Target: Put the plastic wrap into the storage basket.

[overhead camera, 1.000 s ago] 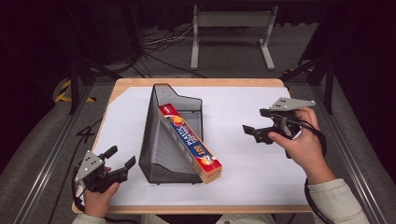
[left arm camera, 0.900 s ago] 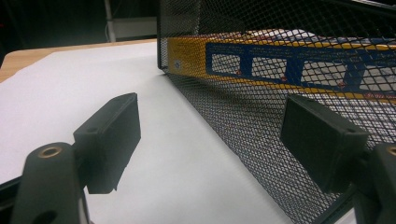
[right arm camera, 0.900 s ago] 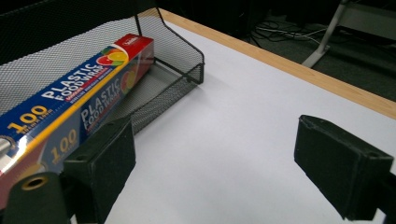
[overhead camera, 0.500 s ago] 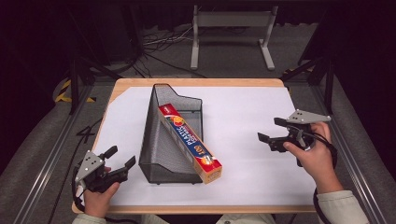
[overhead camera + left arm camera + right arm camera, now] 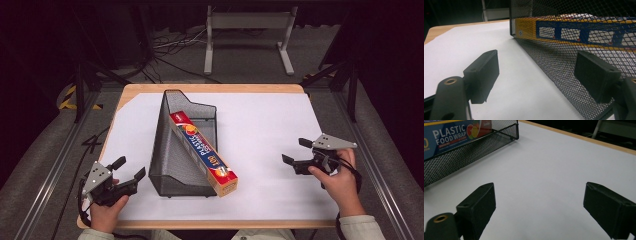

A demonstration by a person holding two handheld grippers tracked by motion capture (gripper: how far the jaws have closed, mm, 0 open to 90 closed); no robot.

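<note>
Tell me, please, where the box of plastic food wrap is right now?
In the high view the box lies slanted inside the mesh basket left of the table's middle, its near end poking past the basket's open front.

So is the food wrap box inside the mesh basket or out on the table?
Inside. The food wrap box lies slanted in the mesh basket, its near end poking past the basket's open front; no tongs touch it.

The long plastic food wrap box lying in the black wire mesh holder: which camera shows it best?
The high view: the long plastic food wrap box shows end to end, slanting in the black wire mesh holder, its near end poking past the holder's front. The right gripper view catches just its lettered end; the left gripper view sees its yellow-and-blue side through mesh.
</note>
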